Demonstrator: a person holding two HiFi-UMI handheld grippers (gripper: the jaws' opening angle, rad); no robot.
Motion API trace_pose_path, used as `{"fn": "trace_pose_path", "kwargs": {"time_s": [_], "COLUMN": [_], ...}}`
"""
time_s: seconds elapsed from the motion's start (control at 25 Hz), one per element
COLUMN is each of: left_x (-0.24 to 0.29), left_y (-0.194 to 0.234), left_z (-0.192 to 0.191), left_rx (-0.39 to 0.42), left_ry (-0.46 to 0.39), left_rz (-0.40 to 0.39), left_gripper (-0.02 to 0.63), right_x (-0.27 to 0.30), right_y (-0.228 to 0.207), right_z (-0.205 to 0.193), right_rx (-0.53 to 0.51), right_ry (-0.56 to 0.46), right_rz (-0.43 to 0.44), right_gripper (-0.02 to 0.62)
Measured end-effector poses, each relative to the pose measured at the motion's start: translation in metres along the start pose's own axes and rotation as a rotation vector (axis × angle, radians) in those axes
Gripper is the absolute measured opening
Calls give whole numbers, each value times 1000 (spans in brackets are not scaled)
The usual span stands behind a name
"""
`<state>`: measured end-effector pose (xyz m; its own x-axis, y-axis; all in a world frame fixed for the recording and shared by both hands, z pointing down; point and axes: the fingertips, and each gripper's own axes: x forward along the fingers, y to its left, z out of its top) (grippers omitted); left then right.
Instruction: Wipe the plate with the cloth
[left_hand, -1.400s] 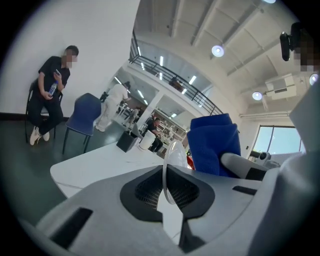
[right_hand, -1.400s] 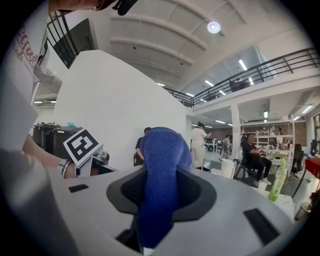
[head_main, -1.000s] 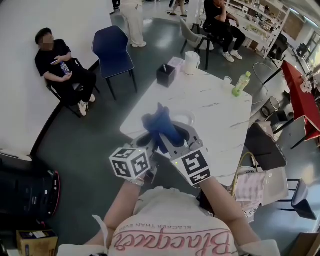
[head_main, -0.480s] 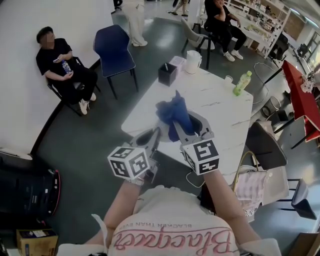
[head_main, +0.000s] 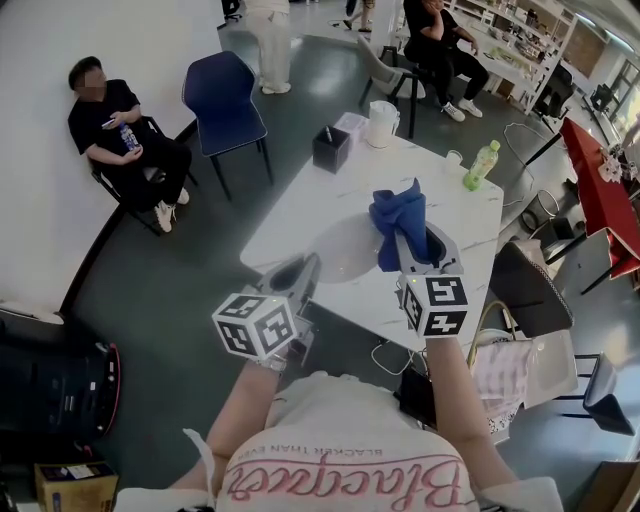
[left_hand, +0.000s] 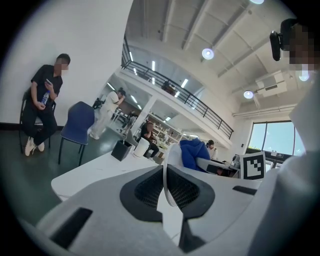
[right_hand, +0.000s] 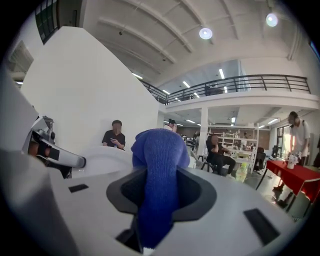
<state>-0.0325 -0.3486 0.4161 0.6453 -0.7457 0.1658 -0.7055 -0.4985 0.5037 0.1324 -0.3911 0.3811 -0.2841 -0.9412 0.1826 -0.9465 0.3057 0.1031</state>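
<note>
Open hall, dark floor, white marble-look table (head_main: 300, 215) under both grippers, white wall far left. Well off to the left of the left gripper (head_main: 300, 272) a seated person (head_main: 120, 130) in black sits against the wall, a blue chair (head_main: 222, 95) just beside them. The left gripper's jaws are nearly together and pinched on the near rim of the white plate (head_main: 345, 248). In the left gripper view the rim runs edge-on up between the two pads. The plate sticks out ahead of that gripper, raised and tilted over the table, not lying flat. Far ahead of the left gripper, at the table's far edge, stand a black box (head_main: 331, 150) and a white jug (head_main: 382, 124). The right gripper (head_main: 412, 250) is level with the left one and just to its right. Its jaws are clamped on a bunched blue cloth (head_main: 398, 215). The cloth fills the gap between the pads and bulges up past the tips. The cloth sits at the plate's right rim, beside the plate, and contact can't be confirmed. Ahead and to the right of the right gripper are a small white cup (head_main: 455, 159) and a green bottle (head_main: 481, 166) near the table's far right corner
</note>
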Motion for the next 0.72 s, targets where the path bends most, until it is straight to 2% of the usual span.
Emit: {"fn": "trace_pose_path", "kwargs": {"time_s": [0.08,0.16,0.32,0.52,0.72], "left_x": [1,2,8,13,14], "left_y": [2,2,1,-3,-3], "left_z": [0,0,1,2,4], "left_rx": [0,-4,-4,-7,-18], "left_ry": [1,0,-8,-16,-17], "left_rz": [4,3,6,4,8], "left_gripper": [20,18,19,20,20], "right_x": [-8,-17,-27,-27,-24], "right_y": [-2,6,46,102,134], "right_z": [5,14,26,24,9], "right_rx": [13,30,7,-8,-49], "right_ry": [-28,-68,-102,-92,-61], "right_rz": [-9,23,157,320,395], "right_gripper": [117,117,117,117,117]}}
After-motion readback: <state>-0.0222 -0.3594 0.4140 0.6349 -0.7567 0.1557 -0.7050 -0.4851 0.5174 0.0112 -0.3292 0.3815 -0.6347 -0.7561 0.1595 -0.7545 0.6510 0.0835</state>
